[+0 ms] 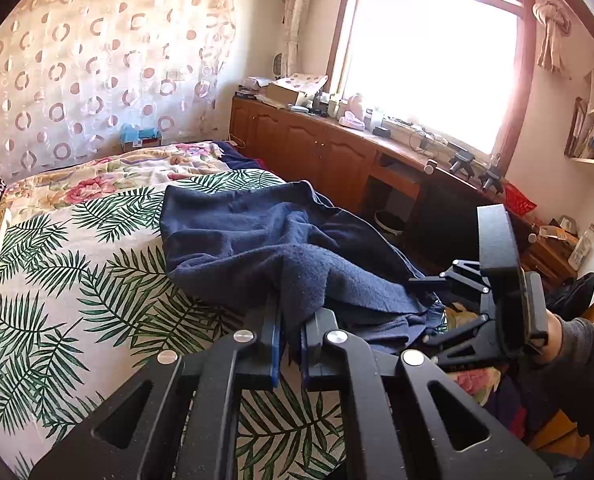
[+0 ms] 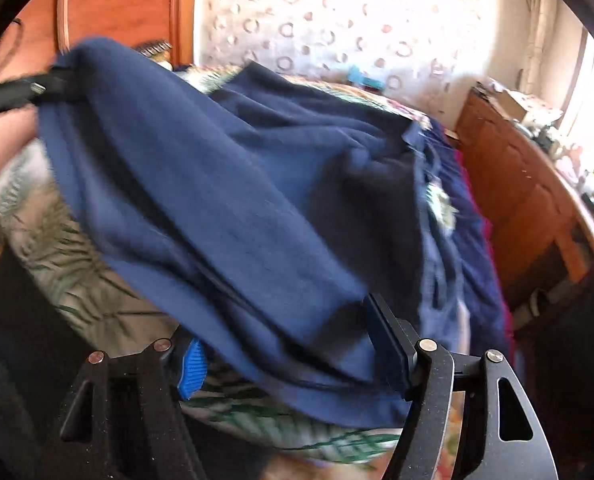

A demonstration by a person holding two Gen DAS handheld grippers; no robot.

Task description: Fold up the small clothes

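Note:
A navy fleece garment [image 1: 237, 232] lies rumpled across the bed's fern-print sheet [image 1: 57, 280]. My left gripper [image 1: 291, 320] is shut on a raised fold at its near edge. The right wrist view shows this gripper [image 2: 37, 88] at the upper left, holding that corner up. My right gripper [image 2: 285, 332] stands open with its jaws wide apart. The garment's hem [image 2: 317, 360] drapes loosely between the blue pad [image 2: 193, 368] and the black finger [image 2: 393, 344], and neither presses on it. In the left wrist view the right gripper [image 1: 421, 308] sits at the garment's right edge, held by a hand in a dark sleeve [image 1: 577, 352].
A floral quilt [image 1: 117, 176] covers the far end of the bed. A long wooden cabinet [image 1: 317, 148] with cluttered top runs under the bright window [image 1: 429, 60], with a narrow floor gap and a bin [image 1: 389, 222] beside the bed. More blue cloth [image 2: 469, 216] lies at the bed's right edge.

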